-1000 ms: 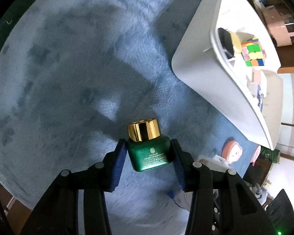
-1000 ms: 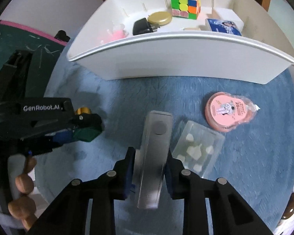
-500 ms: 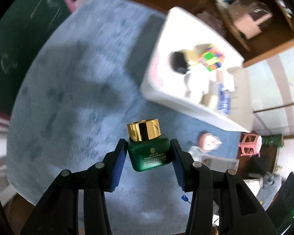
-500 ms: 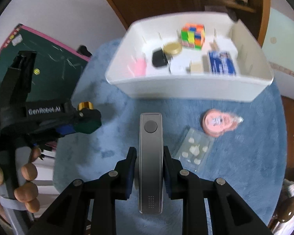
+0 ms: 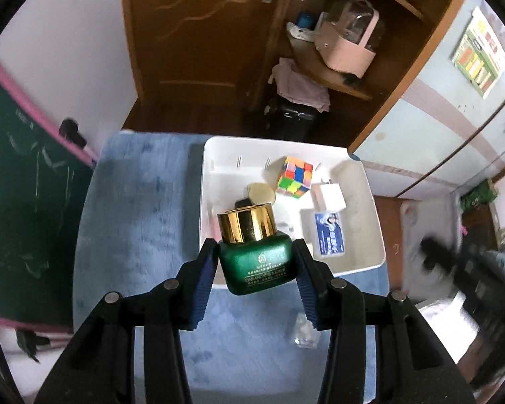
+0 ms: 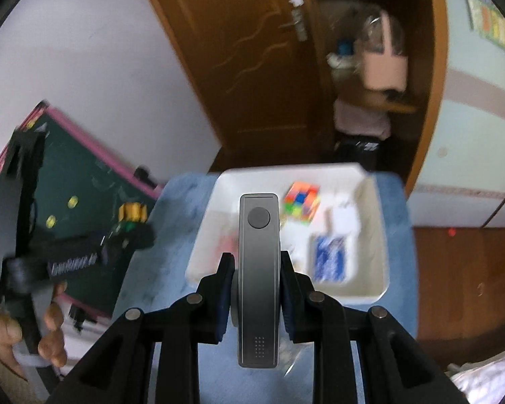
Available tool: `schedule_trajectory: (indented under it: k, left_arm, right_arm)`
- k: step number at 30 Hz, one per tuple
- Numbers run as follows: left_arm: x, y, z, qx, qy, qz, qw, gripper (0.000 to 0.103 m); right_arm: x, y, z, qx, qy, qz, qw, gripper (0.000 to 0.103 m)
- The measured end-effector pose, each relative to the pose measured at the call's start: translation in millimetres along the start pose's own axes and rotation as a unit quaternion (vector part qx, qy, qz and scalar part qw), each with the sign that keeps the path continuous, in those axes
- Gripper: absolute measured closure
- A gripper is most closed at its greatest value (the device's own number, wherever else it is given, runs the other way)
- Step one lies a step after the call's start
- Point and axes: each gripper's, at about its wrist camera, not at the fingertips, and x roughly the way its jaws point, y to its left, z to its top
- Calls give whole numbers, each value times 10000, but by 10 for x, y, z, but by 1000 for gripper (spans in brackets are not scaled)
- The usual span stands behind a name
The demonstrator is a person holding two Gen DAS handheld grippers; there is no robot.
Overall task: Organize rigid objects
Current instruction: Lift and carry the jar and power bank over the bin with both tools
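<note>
While your left gripper (image 5: 255, 262) clamps the green jar (image 5: 255, 262) with the gold cap by its sides, upright, you hold it in the air at the near wall of the white bin (image 5: 375, 232); your right gripper (image 6: 258, 282) pinches the grey remote-like bar (image 6: 258, 269) at mid-length, raised before the same bin (image 6: 382, 269), its button end pointing away from you. Part of the sorting looks done: the bin already holds a colour cube (image 5: 294, 181), a white charger (image 5: 330, 197), a blue card pack (image 5: 330, 235), a round gold lid (image 5: 261, 194) and something black, half hidden behind the jar's cap; what I judge is left is to lower both held pieces inside and let go; a clear packet (image 5: 304, 331) lies on the blue cloth (image 5: 134, 235) near your left fingers, outside the bin, so it waits too; whether more lies out of view, I cannot tell.
</note>
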Motion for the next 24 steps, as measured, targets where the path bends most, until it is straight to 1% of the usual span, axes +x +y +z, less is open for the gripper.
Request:
schedule_trajectory:
  k: [2, 4, 7, 8, 11, 14, 16, 20, 24]
  left_arm:
    - [132, -29, 62, 112, 78, 71, 9999, 55]
    - [336, -45, 94, 244, 238, 122, 9993, 55]
    - [605, -42, 86, 370, 468, 207, 9980, 55]
    - [755, -33, 76, 428, 550, 244, 9973, 55]
    - [1032, -5, 44, 456, 785, 332, 9953, 55]
    - [1321, 11, 11, 475, 1018, 326, 9931, 55]
    - [1446, -12, -3, 524, 1100, 309, 9921, 55]
    - [1679, -44, -33, 632, 1244, 288, 9898, 55]
    - [1821, -50, -70, 731, 1343, 234, 9880, 54]
  right_arm:
    - [48, -111, 169, 42, -29, -178, 9998, 78]
    - [182, -265, 320, 115, 16, -398, 9991, 78]
    - [424, -491, 398, 248, 215, -665, 9972, 78]
    - [548, -581, 401, 300, 316, -771, 9961, 78]
    - [914, -792, 337, 428, 664, -988, 9920, 78]
    - [1206, -917, 217, 497, 957, -1069, 9884, 78]
    - [1395, -984, 141, 528, 1147, -1134, 9855, 78]
    - [1657, -1061, 16, 475, 1413, -1247, 9809, 78]
    - [1862, -1099, -61, 327, 1613, -1380, 9767, 78]
